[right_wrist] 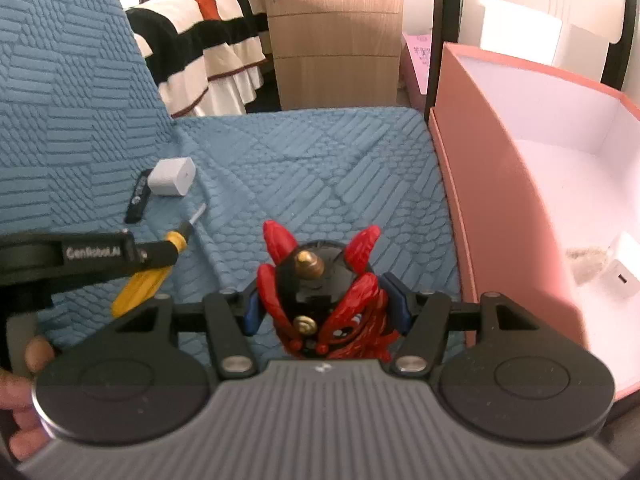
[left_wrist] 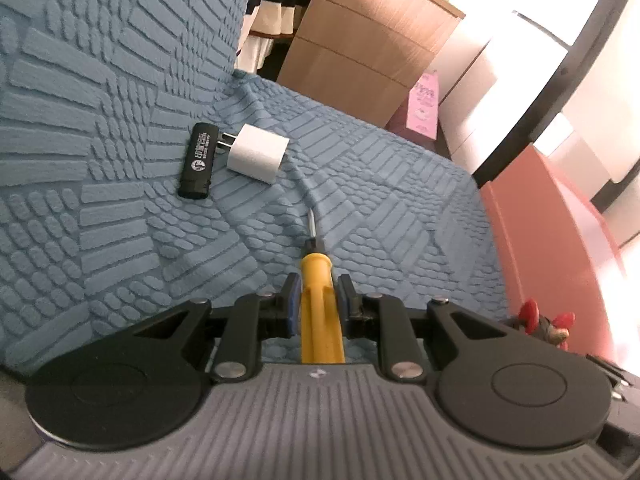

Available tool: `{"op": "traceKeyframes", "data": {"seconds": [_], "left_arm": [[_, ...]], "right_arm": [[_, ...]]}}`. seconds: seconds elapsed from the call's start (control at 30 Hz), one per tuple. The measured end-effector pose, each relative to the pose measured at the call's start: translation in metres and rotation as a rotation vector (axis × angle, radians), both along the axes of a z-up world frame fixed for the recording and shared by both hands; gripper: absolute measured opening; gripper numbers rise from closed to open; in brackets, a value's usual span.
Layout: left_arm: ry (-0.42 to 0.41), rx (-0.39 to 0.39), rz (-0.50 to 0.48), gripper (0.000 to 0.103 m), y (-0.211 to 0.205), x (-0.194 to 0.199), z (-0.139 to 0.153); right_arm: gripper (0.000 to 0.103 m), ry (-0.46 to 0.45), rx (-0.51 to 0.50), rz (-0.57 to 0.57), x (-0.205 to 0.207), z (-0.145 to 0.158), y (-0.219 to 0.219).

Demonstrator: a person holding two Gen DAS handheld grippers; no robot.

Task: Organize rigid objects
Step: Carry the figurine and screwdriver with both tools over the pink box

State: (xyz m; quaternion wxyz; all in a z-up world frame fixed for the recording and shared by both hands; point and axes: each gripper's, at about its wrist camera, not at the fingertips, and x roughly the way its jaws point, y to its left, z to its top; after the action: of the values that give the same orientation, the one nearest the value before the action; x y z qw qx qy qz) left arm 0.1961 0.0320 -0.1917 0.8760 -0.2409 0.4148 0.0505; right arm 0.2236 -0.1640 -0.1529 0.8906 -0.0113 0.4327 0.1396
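My left gripper (left_wrist: pixel 318 286) is shut on the yellow handle of a screwdriver (left_wrist: pixel 318 280), whose metal shaft points away over the blue quilted cover. Beyond it lie a black lighter (left_wrist: pixel 199 160) and a white charger plug (left_wrist: pixel 258 154), side by side and touching. My right gripper (right_wrist: pixel 326 300) is shut on a red and black figurine (right_wrist: pixel 320 292) with red horns. From the right wrist view the left gripper (right_wrist: pixel 160 254) shows at the left, holding the screwdriver (right_wrist: pixel 144 284), with the lighter (right_wrist: pixel 138 196) and the plug (right_wrist: pixel 172 178) past it.
A pink box (right_wrist: pixel 464 184) with a white inside stands open at the right, with a white adapter (right_wrist: pixel 622 270) in it. A wooden drawer cabinet (right_wrist: pixel 336 40) and a striped bed (right_wrist: pixel 192 40) stand beyond the blue cover (right_wrist: pixel 312 168). A person's hand (right_wrist: pixel 20 392) shows at lower left.
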Motion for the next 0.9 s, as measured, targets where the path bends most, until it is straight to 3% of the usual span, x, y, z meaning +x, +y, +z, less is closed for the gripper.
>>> {"op": "traceKeyframes", "data": {"seconds": [0.9], "left_arm": [[-0.136,-0.016,0.0,0.022,-0.015,-0.04,0.106]], "right_arm": [[0.062,-0.104,0.157,0.056,-0.006,0.112,-0.026]]}}
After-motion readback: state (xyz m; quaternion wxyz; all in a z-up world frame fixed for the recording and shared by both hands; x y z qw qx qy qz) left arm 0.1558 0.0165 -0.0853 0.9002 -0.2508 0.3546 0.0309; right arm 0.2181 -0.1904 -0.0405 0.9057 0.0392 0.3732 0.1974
